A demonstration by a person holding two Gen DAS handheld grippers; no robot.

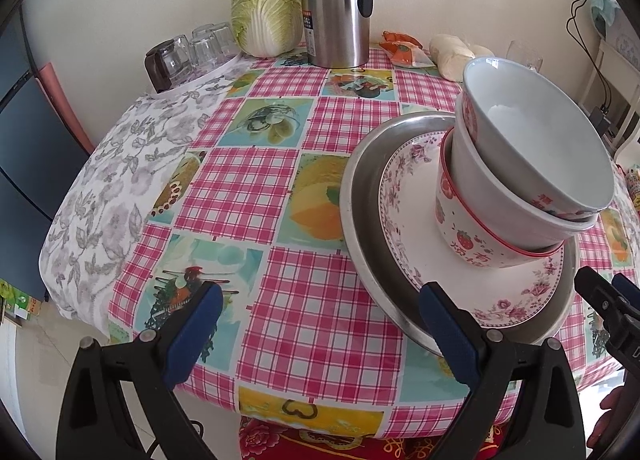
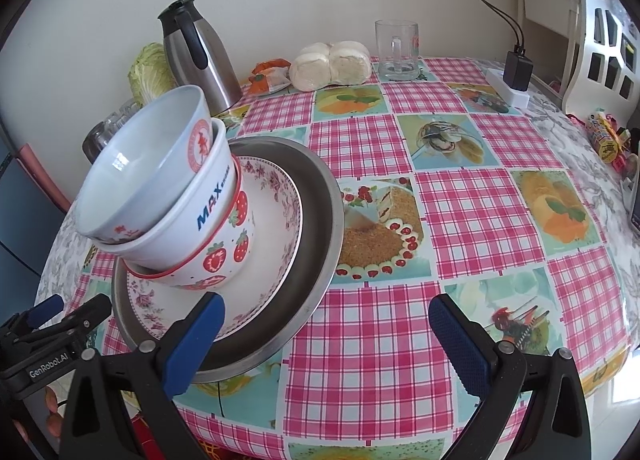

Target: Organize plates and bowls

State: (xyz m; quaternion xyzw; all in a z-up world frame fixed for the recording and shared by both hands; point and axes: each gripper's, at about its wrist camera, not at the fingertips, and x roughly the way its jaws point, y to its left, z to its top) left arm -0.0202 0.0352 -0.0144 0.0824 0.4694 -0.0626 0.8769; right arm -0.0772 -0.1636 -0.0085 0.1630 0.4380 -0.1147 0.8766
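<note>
While both sets of jaws stood wide and held nothing, the left gripper (image 1: 320, 324) had the metal plate (image 1: 360, 196) just beyond its right-hand finger, and the right gripper (image 2: 326, 334) had it beyond its left-hand finger. On the plate lay a floral plate (image 1: 404, 196); on that, three nested bowls (image 1: 520, 164) leaned. Farther out stood a thermos (image 1: 336, 8), a cabbage (image 1: 266, 12) and a glass mug (image 2: 397, 50).

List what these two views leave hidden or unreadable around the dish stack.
- Lower bowls' insides: both views, covered by the top bowl nested in them.
- Floral plate centre: hidden under the strawberry bowl.
- Upturned glasses: right view, mostly behind the bowls.
- Thermos label: too small to read.
</note>
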